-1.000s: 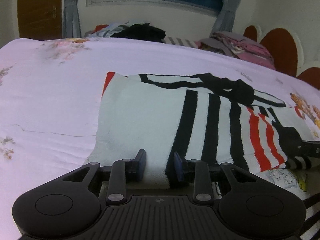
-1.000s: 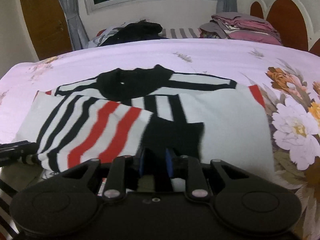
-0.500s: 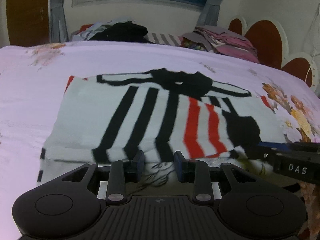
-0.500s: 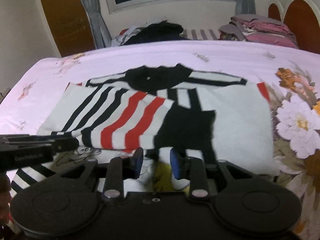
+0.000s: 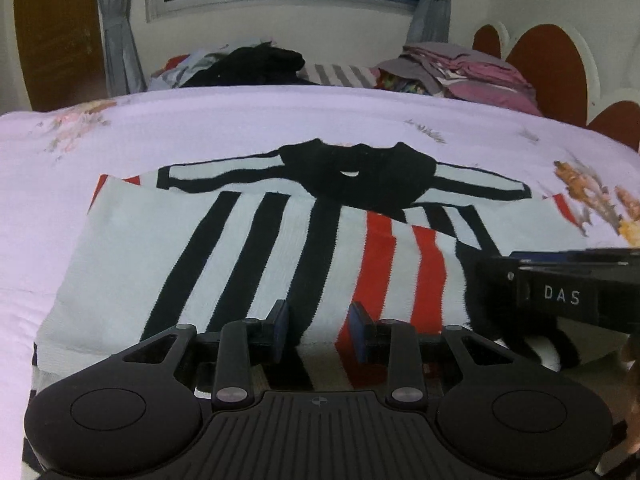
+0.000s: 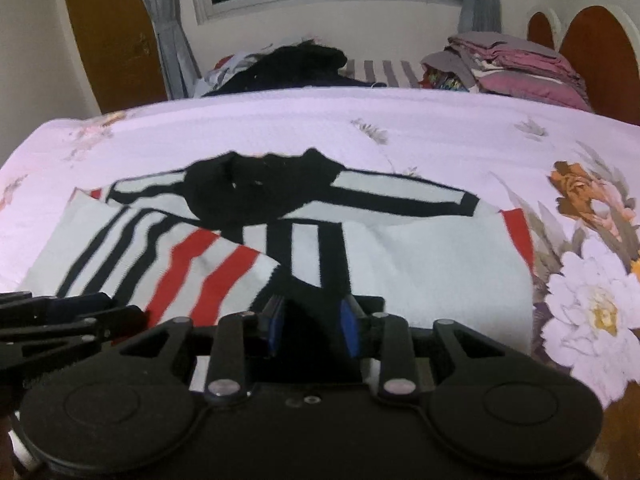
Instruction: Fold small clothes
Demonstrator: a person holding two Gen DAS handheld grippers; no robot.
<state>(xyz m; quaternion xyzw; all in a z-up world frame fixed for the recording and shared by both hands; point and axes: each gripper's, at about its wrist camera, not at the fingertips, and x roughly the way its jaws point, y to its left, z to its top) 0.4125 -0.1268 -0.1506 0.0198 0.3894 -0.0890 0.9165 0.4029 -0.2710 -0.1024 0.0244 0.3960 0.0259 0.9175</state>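
**Both grippers at the near hem of the striped sweater, jaws parted**

Sweater (image 5: 256, 248) lies flat on the pink bedsheet (image 5: 240, 120), straight ahead of both grippers, collar at the far end and hem nearest my fingertips. Both sleeves are already folded across the body, which I read as the reason the piece now forms a neat rectangle.

Left gripper (image 5: 320, 330): jaws spread a little, pads standing apart over the hem where a black and a red stripe meet. I see no cloth pinched between them; the fabric passes below and ahead.

Right gripper (image 6: 312, 330): jaws likewise parted, set over the black cuff patch (image 6: 316, 292) at the near edge. Nothing visibly squeezed.

Each gripper shows in the other's view, just beside it along the same hem. My judgement: they sit side by side there because the next fold should carry the hem away toward the collar, and two grips keep the edge straight.

Beyond the sweater, well ahead: a dark heap of clothes (image 5: 256, 62) and a folded pink stack (image 5: 472, 72), presumably waiting and done.
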